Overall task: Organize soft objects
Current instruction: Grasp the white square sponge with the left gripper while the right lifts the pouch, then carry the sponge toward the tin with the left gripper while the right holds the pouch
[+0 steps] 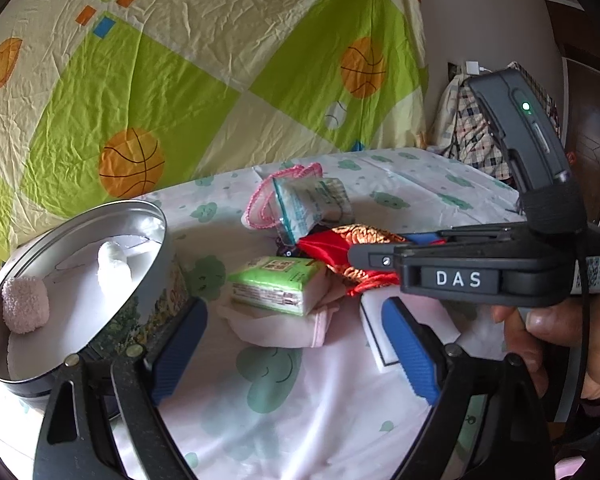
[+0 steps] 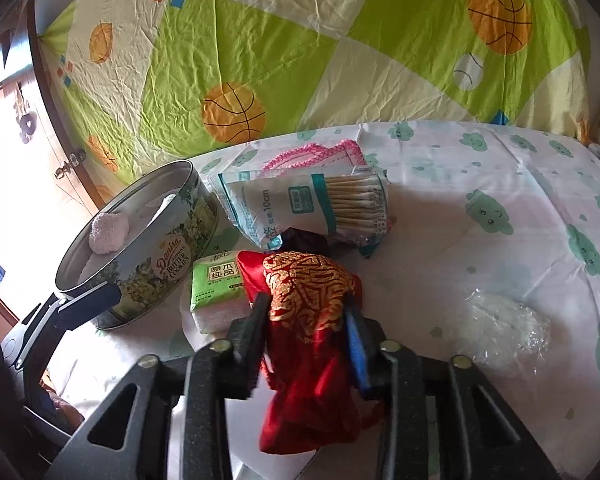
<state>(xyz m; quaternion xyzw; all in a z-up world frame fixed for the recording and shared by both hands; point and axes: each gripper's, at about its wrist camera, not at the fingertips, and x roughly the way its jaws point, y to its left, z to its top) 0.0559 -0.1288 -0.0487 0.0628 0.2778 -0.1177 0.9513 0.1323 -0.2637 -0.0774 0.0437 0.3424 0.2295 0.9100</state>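
Step in hand, as judged: transfer of red and gold pouch (image 2: 304,300) to cookie tin (image 2: 168,256).

- Right gripper (image 2: 306,320): narrowed, clamped on pouch at mid-body; red lower end hanging below the fingers. Pouch apparently raised over the tissue pack (image 2: 216,292), just right of the tin.
- Left gripper (image 1: 296,344): spread wide, holding nothing; one finger (image 1: 180,356) just beside the tin wall (image 1: 140,320), contact not certain. Probably steadying the tin.
- Tin: open, on the bed sheet (image 2: 480,240), already containing a pink fuzzy roll (image 1: 24,308) and a white item.
- Cotton swab bag (image 2: 312,204): behind, on the sheet.

Next move calls for: carry left over the rim, lower, release.
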